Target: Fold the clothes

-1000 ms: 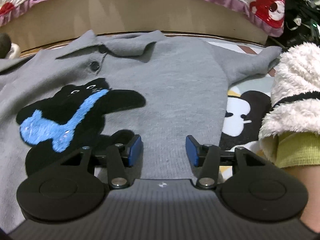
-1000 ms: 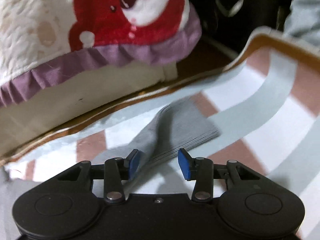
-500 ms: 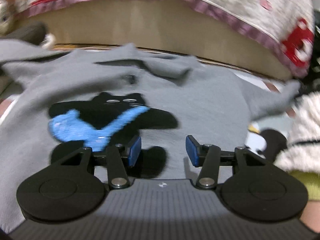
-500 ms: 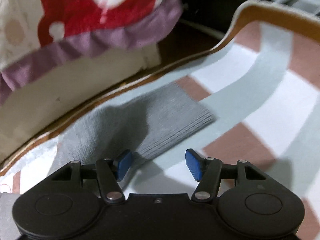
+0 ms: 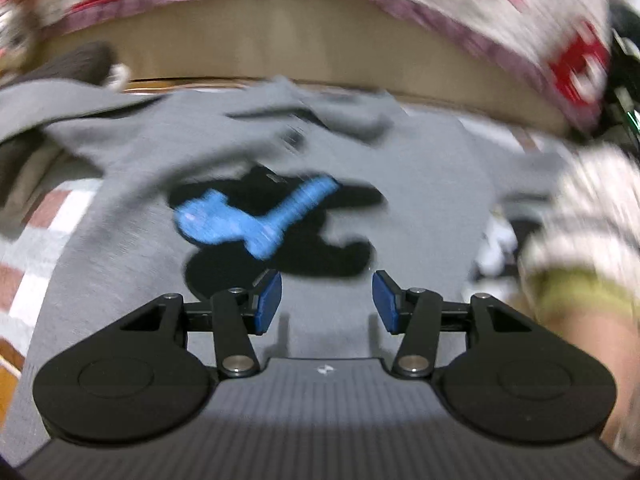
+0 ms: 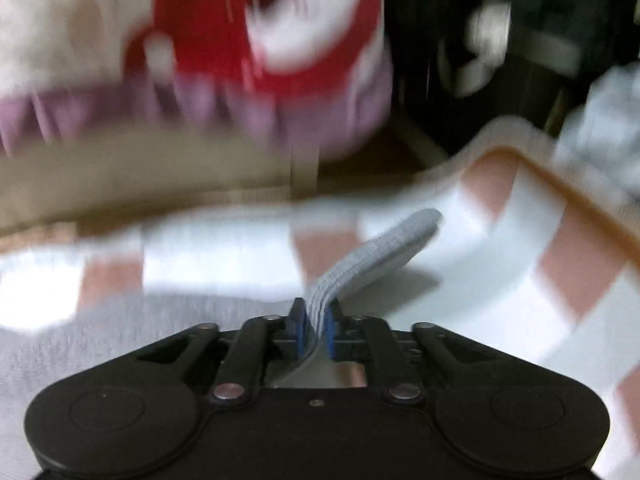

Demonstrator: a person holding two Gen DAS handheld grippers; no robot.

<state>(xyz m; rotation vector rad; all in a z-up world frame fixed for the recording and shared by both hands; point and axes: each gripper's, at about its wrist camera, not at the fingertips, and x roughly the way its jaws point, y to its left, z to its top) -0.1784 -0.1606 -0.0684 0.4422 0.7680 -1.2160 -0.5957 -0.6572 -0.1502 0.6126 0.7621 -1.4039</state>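
A grey collared sweater (image 5: 432, 200) with a black cat and blue patch (image 5: 256, 220) lies spread flat, front up, on a checked mat. My left gripper (image 5: 326, 304) hovers over its lower front, open, with nothing between the blue pads. In the right wrist view the sweater's ribbed sleeve cuff (image 6: 380, 248) sticks up from between the pads. My right gripper (image 6: 315, 330) is closing and its pads press on the cuff, which stands off the mat. Both views are blurred.
The pink, white and pale blue checked mat (image 6: 560, 280) curls up at its brown-edged far side. A quilt with red bears and a purple frill (image 6: 240, 92) hangs over a beige bed base behind. A person's fluffy white sleeve (image 5: 592, 208) is at right. Dark clutter lies far right.
The right jaws widened, then closed on the sleeve cuff, which now rises off the mat. The left gripper drew back and left, so more of the sweater and mat shows.
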